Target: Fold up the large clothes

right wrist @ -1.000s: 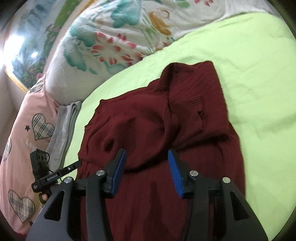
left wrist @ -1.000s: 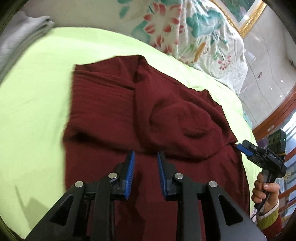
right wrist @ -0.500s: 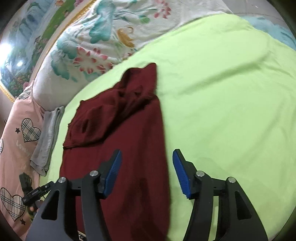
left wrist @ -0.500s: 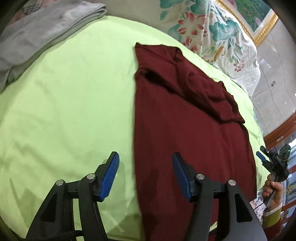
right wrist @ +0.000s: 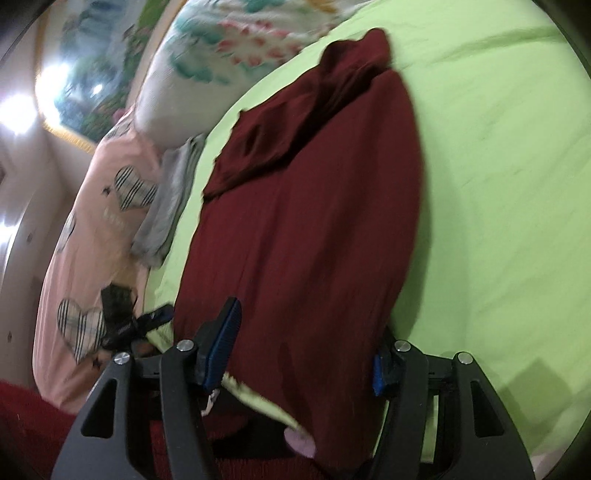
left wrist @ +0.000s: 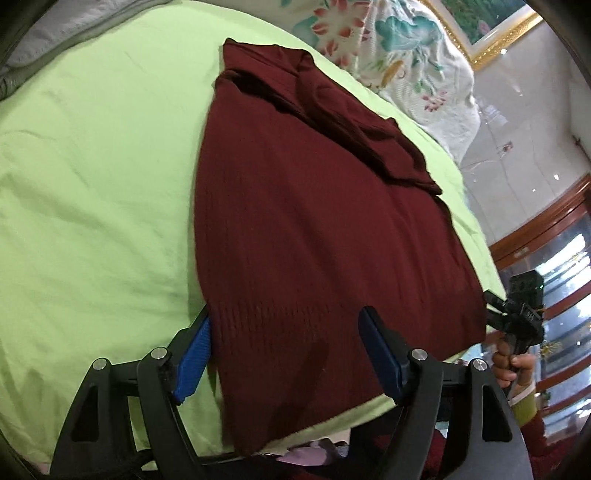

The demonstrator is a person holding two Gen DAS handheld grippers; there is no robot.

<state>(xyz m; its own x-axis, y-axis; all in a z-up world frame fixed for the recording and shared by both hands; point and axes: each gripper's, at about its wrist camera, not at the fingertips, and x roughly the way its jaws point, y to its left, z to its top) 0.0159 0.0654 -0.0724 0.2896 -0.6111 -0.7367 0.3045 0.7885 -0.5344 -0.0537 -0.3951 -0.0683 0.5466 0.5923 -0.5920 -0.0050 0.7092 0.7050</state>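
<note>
Grey folded cloth [left wrist: 55, 40] far left on green bed [left wrist: 92, 184], maroon sweater [left wrist: 314, 221] flat mid-bed w/ hem between left hand-held gripper [left wrist: 291, 354] jaws, opening, pads not pressing; right hand-held gripper [right wrist: 299, 350] closing astride hem, no grip; no legible writing.

Lime-green bed [left wrist: 92, 192], floral pillow [left wrist: 406, 55], gilt-framed picture [left wrist: 495, 33], glossy floor [left wrist: 524, 122].
</note>
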